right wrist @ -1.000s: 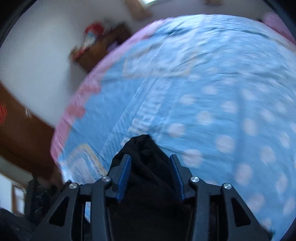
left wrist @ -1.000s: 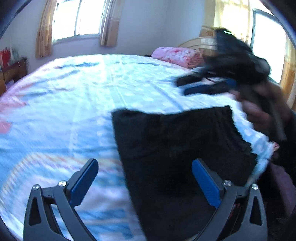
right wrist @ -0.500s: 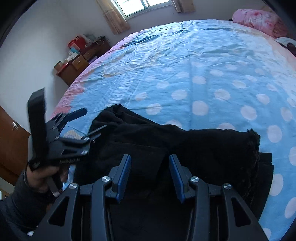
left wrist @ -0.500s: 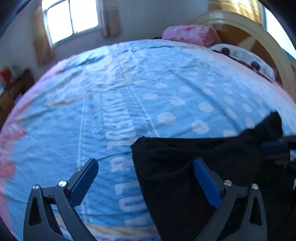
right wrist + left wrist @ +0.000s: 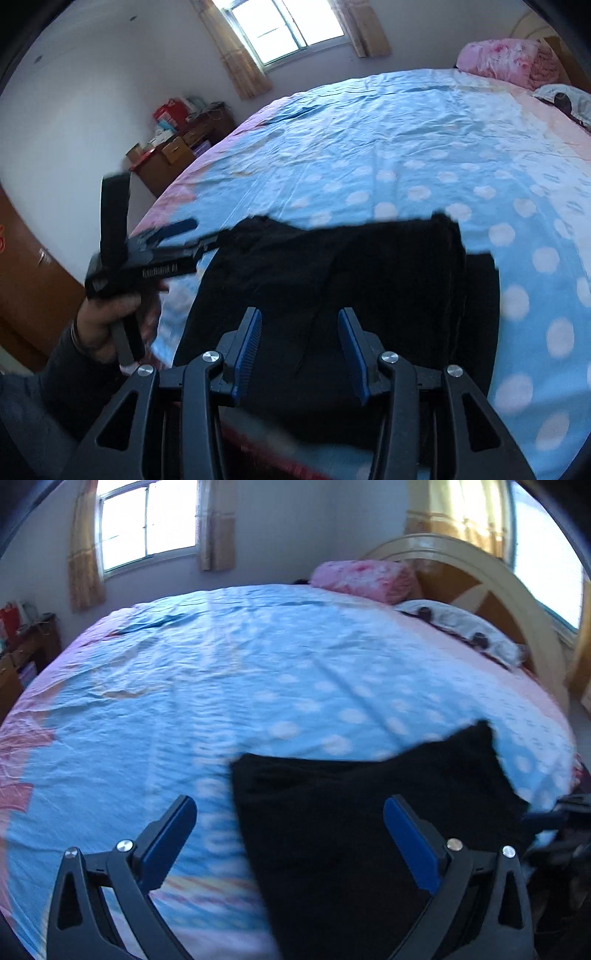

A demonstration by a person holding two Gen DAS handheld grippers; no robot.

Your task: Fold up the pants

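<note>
Two hand-held grippers, left hand-held gripper [image 5: 290, 834] wide, right hand-held gripper [image 5: 299, 350] narrowly parted, both empty, folded black pants [image 5: 332, 273] lengthwise across bed edge [image 5: 406, 147]

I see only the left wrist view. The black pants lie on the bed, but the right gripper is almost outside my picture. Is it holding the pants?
Observer: No. The right gripper is open, with nothing between its fingers; it hangs above the pants.
Operator: Are the pants folded neatly?
Observer: Not fully. At their right side a lower layer sticks out past the top layer.
Operator: Where is my left gripper?
Observer: The left gripper is open, at the pants' left edge, held by a hand.
</note>
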